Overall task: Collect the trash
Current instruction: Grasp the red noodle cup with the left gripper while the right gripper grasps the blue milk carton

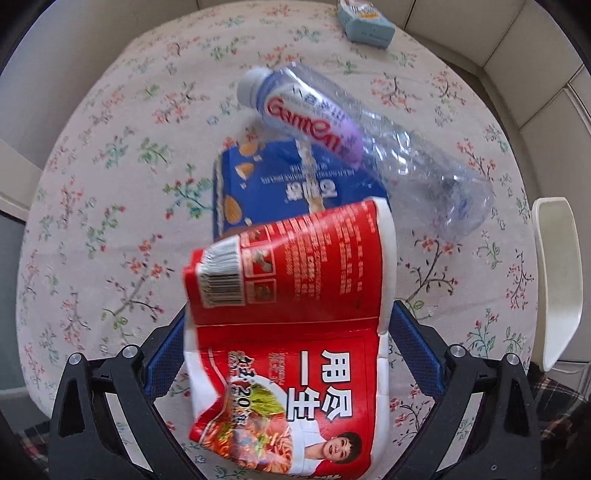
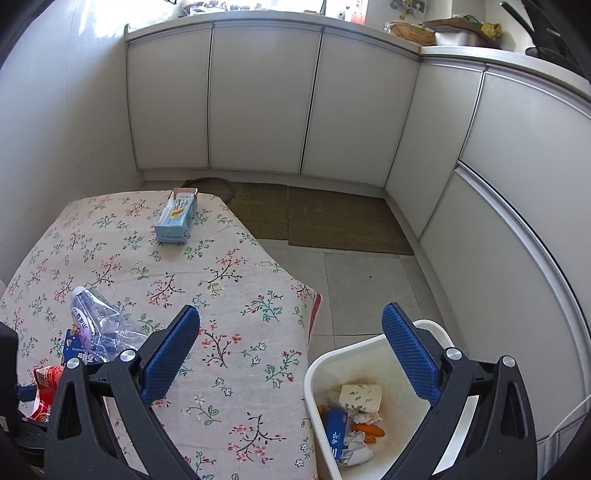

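My left tool (image 1: 291, 354) hangs over the worktop (image 1: 110, 206), its blue pads closed on one crumpled red wrapper (image 1: 291, 314). Beyond it at 12 o'clock lie one blue box (image 1: 266, 184) and one crushed clear bottle (image 1: 354, 147) leaning across it; one pale carton (image 1: 365, 22) sits near the far edge at 1 o'clock. My right tool (image 2: 291, 350) is wide open and holds nothing, poised over the worktop's edge, with one white bin (image 2: 314, 373) at 5 o'clock, holding scraps, on the floor (image 2: 362, 280).

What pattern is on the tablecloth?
The tablecloth is cream with small pink, green and blue floral sprigs; the right wrist view shows it best.
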### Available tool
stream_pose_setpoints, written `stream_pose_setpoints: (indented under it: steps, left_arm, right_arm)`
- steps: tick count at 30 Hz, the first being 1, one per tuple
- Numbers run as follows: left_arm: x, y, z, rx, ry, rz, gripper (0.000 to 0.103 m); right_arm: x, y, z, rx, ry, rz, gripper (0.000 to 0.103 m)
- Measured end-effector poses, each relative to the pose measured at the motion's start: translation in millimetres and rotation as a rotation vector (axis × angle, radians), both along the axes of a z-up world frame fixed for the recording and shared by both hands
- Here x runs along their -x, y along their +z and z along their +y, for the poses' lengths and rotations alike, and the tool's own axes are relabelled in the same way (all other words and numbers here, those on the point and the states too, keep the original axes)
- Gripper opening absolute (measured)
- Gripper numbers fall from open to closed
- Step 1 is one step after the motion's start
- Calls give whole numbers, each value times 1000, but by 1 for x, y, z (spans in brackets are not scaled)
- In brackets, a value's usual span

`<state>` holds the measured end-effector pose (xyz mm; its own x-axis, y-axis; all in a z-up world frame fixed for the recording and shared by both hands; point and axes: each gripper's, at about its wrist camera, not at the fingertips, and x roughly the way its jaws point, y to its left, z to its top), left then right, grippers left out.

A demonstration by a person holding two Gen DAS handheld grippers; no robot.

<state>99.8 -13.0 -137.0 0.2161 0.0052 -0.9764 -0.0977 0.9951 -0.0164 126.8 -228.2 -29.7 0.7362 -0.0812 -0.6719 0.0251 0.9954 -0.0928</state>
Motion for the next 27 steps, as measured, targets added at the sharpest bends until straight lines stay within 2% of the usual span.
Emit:
stream_pose_setpoints:
  steps: [2, 3, 9, 17, 23, 27]
  left_arm:
    - [2, 3, 3, 17, -6, -20, 95]
    - [3, 5, 5, 21, -10, -35, 89]
    - [9, 36, 35, 64, -14, -127, 88]
    - [11, 71, 99, 136, 151, -232, 88]
    - [4, 87, 132, 168, 228, -308, 88]
    - [5, 97, 147, 194, 270, -371, 88]
  right_arm:
    - [-1, -1, 2, 4, 7, 7, 96]
    - [-1, -2, 3, 5, 10, 11, 96]
    - [-3, -7, 13, 7, 36, 30, 96]
    - [-12, -24, 56, 5, 179, 108, 96]
    - [-28, -30, 90, -21, 270, 169, 96]
    - [-52, -33, 110, -16, 280, 193, 96]
